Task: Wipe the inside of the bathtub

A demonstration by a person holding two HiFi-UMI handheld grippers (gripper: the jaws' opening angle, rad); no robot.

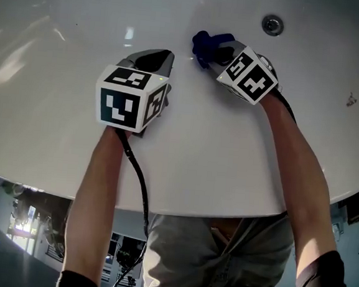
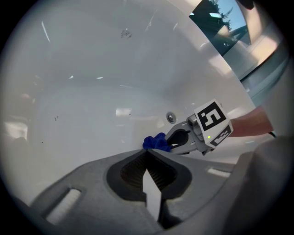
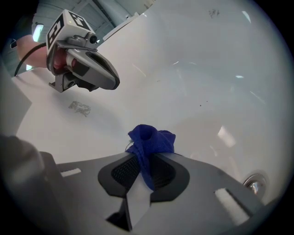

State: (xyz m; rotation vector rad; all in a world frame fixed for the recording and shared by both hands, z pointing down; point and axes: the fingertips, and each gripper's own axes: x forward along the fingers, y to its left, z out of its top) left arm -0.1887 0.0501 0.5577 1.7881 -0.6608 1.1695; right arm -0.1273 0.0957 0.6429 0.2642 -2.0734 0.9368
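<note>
Down low and closest, a person's left arm (image 1: 96, 207) and right arm (image 1: 301, 181) reach over the edge of the big white bathtub (image 1: 226, 175) and go inside it. Each hand holds a gripper.

Next comes the left gripper (image 1: 154, 59), with its black and white cube on top. It sits over the tub's white wall. Its two fingers are pressed together, tip to tip, and nothing is between them.

A little farther in, and off to the right, is the right gripper (image 1: 220, 52). Its fingers are squeezed tight on a blue cloth (image 1: 208, 43). The cloth is bunched up in a soft lump, and most of it pokes out past the finger tips. It is right up against the tub's inside wall, but it is hard to see if it really touches. The two grippers are near each other and do not touch.

Past the cloth, a bit to the right, a round metal drain (image 1: 272, 24) is set in the white wall. Over on the right side there is a small dark speck (image 1: 351, 98) on the wall. A faint grey smudge (image 3: 79, 108) shows on the tub under the left gripper.
</note>
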